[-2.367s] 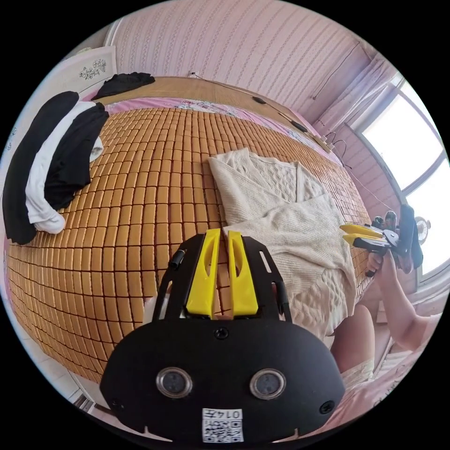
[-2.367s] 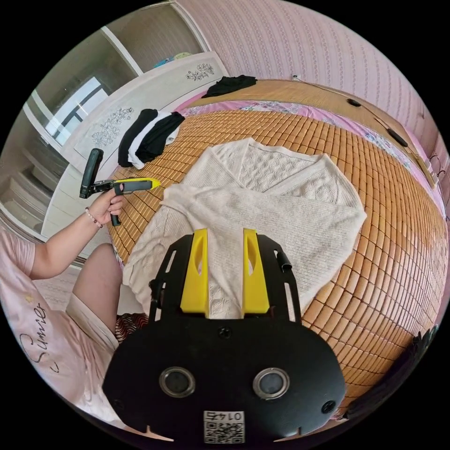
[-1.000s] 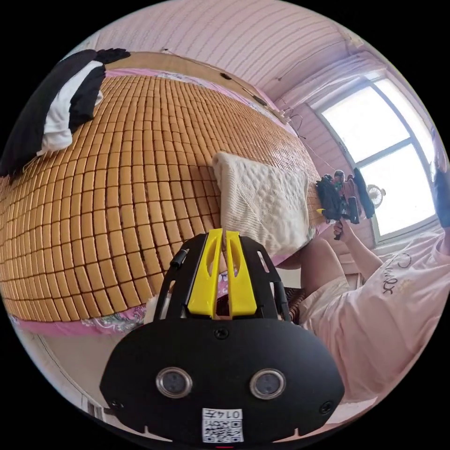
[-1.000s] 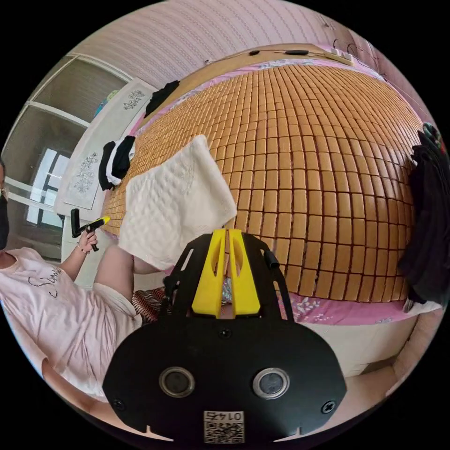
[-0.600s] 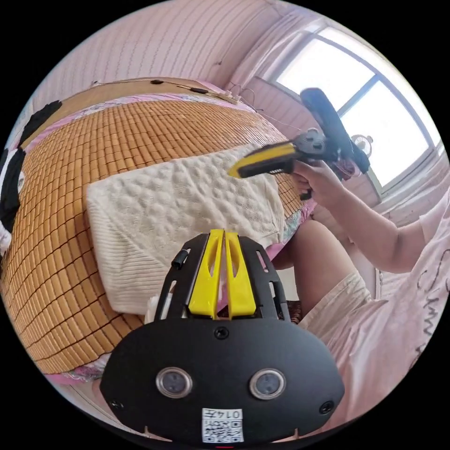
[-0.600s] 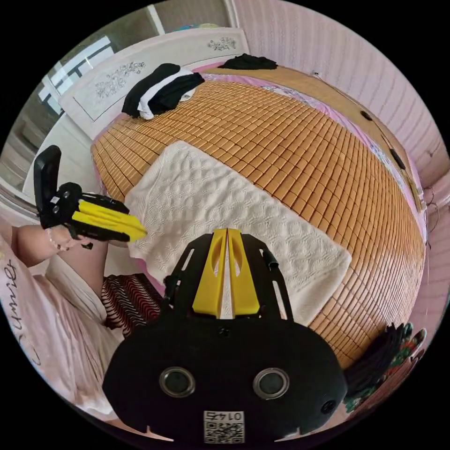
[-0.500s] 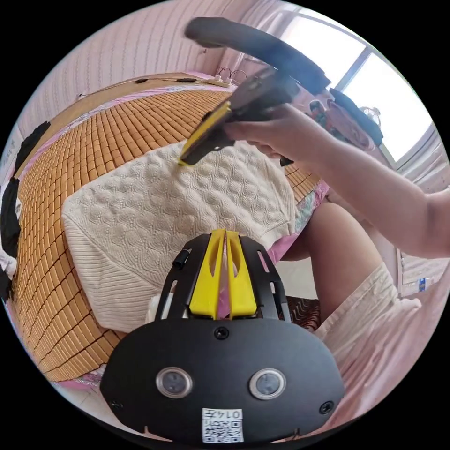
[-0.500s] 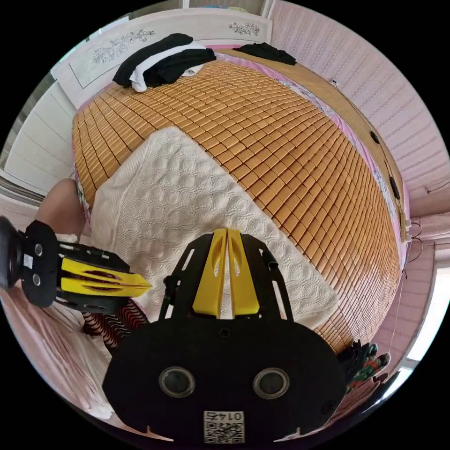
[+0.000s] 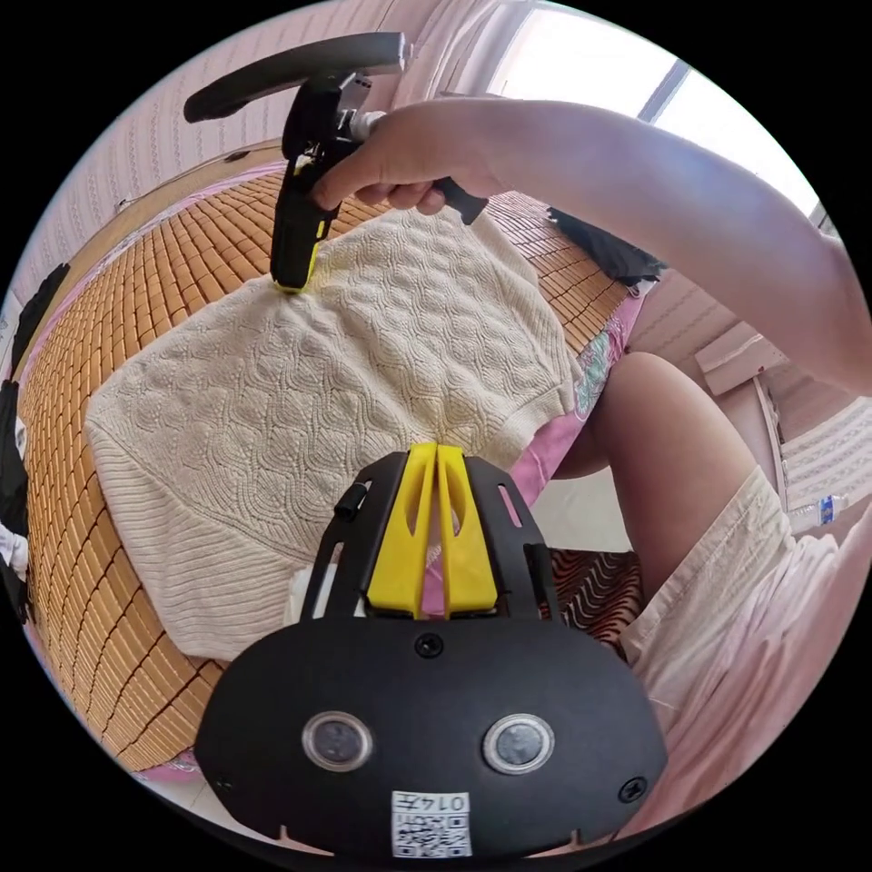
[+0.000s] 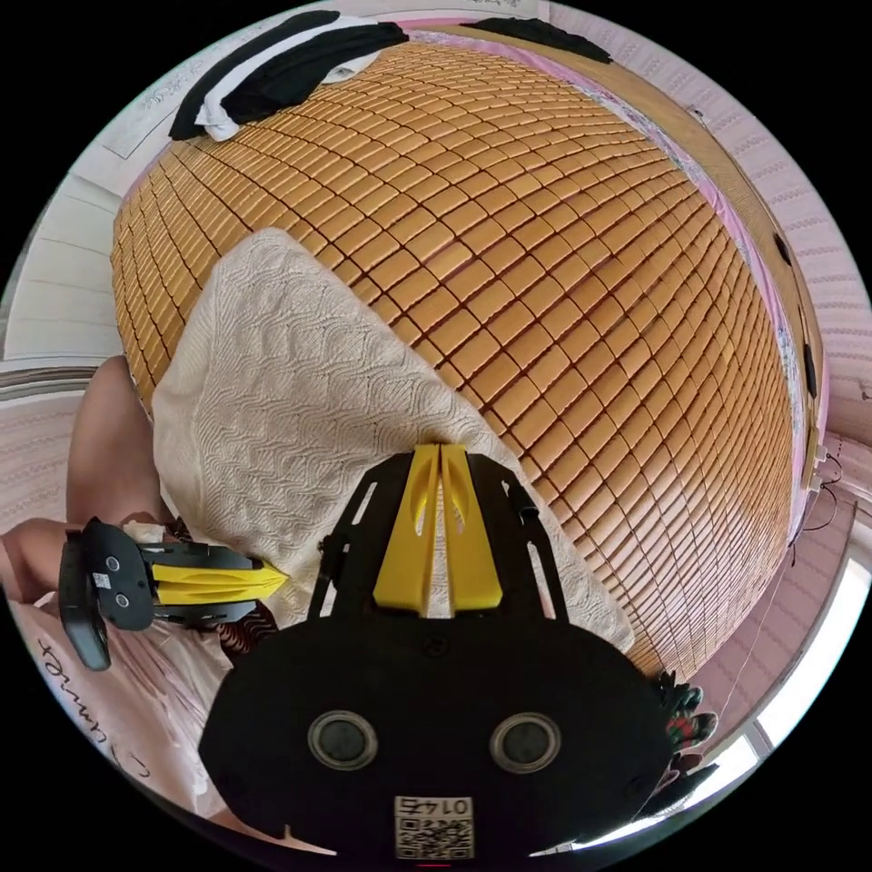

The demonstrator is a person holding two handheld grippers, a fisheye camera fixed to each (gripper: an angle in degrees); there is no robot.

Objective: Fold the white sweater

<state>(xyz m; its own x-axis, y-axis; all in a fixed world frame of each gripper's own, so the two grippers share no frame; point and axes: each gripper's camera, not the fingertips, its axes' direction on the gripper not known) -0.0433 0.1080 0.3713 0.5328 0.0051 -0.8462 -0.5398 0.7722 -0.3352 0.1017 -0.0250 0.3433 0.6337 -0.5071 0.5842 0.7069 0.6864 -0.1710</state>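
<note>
The white sweater [image 9: 318, 391] lies folded into a knitted rectangle near the bed's edge, on the bamboo mat [image 9: 163, 254]. In the left gripper view my left gripper [image 9: 436, 447] is shut, its tips just over the sweater's near edge. A hand holds my right gripper [image 9: 291, 283] point-down on the sweater's far edge, jaws together. In the right gripper view that right gripper [image 10: 440, 448] is shut over the sweater [image 10: 291, 400], with no cloth seen between its jaws. My left gripper [image 10: 277, 574] shows there too, shut, beside the sweater's near edge.
A black and white pile of clothes [image 10: 282, 64] and a black garment [image 10: 536, 27] lie at the far end of the mat [image 10: 563, 272]. Dark clothes [image 9: 599, 250] sit beyond the sweater's right side. The person's leg [image 9: 672, 436] presses against the bed edge.
The sweater went from spread with sleeves crossed to a folded rectangle. The right jaws, open at first, are shut. The right gripper has reached across to the sweater's far edge.
</note>
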